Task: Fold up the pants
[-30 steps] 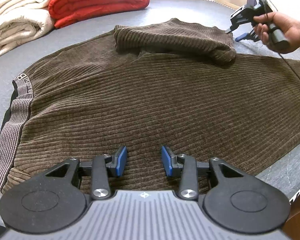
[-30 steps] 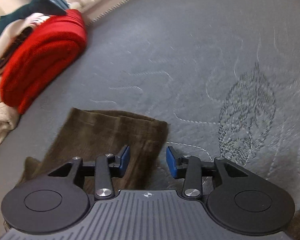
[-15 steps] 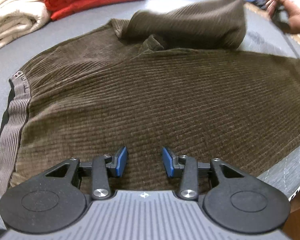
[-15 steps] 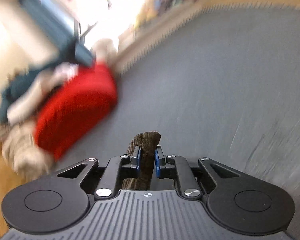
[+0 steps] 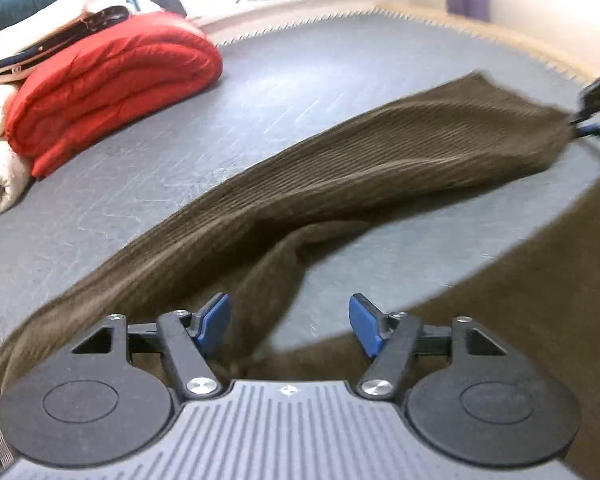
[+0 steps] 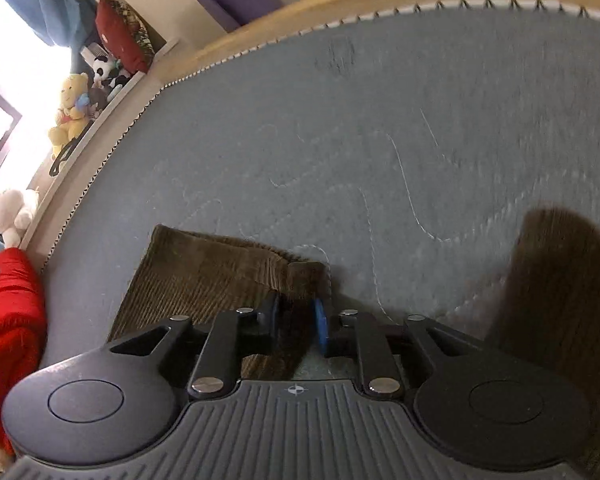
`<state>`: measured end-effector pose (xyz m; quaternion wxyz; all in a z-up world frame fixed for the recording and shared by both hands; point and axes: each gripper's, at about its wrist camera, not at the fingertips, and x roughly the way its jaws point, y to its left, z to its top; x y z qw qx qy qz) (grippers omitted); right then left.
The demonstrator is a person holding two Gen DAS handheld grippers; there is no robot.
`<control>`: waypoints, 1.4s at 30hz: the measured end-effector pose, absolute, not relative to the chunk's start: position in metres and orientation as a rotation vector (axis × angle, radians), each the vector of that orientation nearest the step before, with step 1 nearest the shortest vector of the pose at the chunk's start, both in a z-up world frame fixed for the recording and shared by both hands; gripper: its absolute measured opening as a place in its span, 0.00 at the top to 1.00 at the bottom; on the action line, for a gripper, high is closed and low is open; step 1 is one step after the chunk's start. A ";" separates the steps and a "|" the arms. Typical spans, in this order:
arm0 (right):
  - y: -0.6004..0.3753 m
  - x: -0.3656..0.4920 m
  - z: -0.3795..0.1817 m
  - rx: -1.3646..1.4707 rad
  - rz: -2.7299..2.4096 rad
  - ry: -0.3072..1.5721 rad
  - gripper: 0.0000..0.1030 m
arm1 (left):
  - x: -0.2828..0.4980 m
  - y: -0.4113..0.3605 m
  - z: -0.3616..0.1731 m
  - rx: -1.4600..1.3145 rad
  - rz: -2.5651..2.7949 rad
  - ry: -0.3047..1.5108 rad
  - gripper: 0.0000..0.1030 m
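Lying across a grey quilted mattress, beside a folded red blanket at far left — brown corduroy pants, one leg stretched out toward the right. Left gripper above the crotch, jaws opening wide, pressing nothing. Right gripper at the leg's hem, jaws narrow yet opening — cloth between them, whether pinched impossible to tell.

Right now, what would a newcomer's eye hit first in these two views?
The brown corduroy pants, stretched in a long band across the grey quilted mattress, their hem at the right tool, whose jaws are opening with the cloth between them. Next, the folded red blanket at far left beside cream bedding. The left tool hovers over the pants, opening, with nothing gripped.
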<state>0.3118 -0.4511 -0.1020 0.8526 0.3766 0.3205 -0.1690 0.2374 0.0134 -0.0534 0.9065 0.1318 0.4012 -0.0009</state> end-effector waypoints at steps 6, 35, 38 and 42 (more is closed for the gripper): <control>-0.458 0.311 -0.107 0.858 -0.302 0.682 0.75 | 0.285 0.030 -0.090 0.303 0.074 0.940 0.44; -0.429 0.268 -0.025 0.523 -0.614 0.601 0.75 | 0.117 0.206 -0.058 -0.199 -0.087 0.832 0.53; -0.412 0.281 -0.030 0.558 -0.429 0.635 0.67 | 0.103 0.232 -0.089 -0.237 0.035 0.854 0.64; -0.380 0.312 -0.044 0.592 -0.219 0.733 0.63 | 0.098 0.210 -0.093 -0.222 0.115 0.783 0.51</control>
